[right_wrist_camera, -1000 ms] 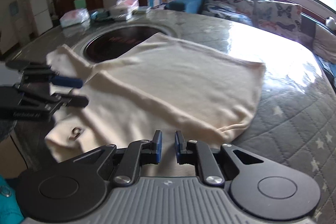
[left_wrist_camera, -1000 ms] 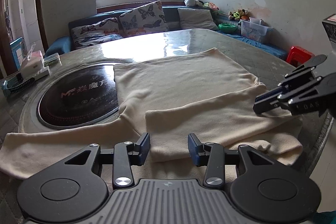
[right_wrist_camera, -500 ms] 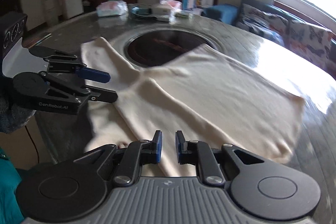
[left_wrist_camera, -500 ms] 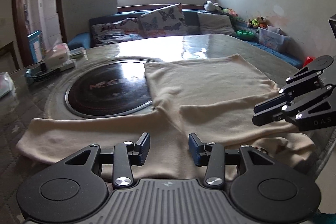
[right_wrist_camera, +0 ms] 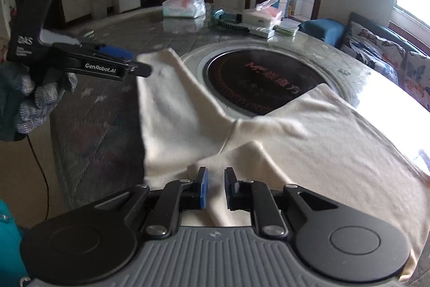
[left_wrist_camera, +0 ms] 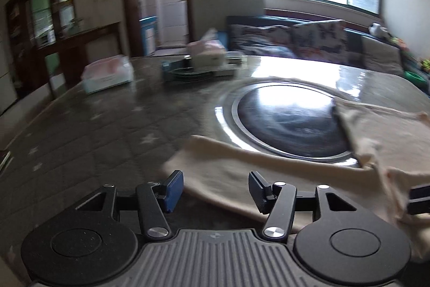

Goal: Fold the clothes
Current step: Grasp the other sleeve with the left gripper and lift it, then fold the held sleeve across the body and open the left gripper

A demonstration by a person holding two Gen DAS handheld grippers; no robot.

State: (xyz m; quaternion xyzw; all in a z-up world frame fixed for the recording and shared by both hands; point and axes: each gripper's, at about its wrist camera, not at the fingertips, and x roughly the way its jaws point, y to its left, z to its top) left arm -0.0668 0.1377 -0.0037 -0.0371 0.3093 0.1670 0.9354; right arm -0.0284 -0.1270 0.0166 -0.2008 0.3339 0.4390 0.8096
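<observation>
A cream long-sleeved garment [right_wrist_camera: 309, 152] lies flat on the round table, with one sleeve [right_wrist_camera: 166, 98] stretched toward the table's near left edge. My left gripper [left_wrist_camera: 216, 188] hovers over that sleeve's [left_wrist_camera: 242, 166] end. Its jaws are opening and nothing is pressed between the pads. In the right wrist view the left gripper [right_wrist_camera: 134, 62] hangs above the sleeve tip, held by a gloved hand [right_wrist_camera: 40, 98]. My right gripper [right_wrist_camera: 216, 187] is just above the garment's near folded edge, jaws nearly together with nothing gripped. Its fingertips [left_wrist_camera: 419, 199] show at the left view's right edge.
A black round hotplate [right_wrist_camera: 258, 77] is set in the middle of the quilted table [left_wrist_camera: 107, 139], partly under the garment. Tissue packs [right_wrist_camera: 184, 7], a brush and boxes [right_wrist_camera: 258, 18] sit at the far side. A sofa with cushions [left_wrist_camera: 309, 36] stands behind.
My left gripper has swung left along the sleeve toward its end and its jaws have widened. My right gripper has also shifted left along the garment's near edge, still nearly closed.
</observation>
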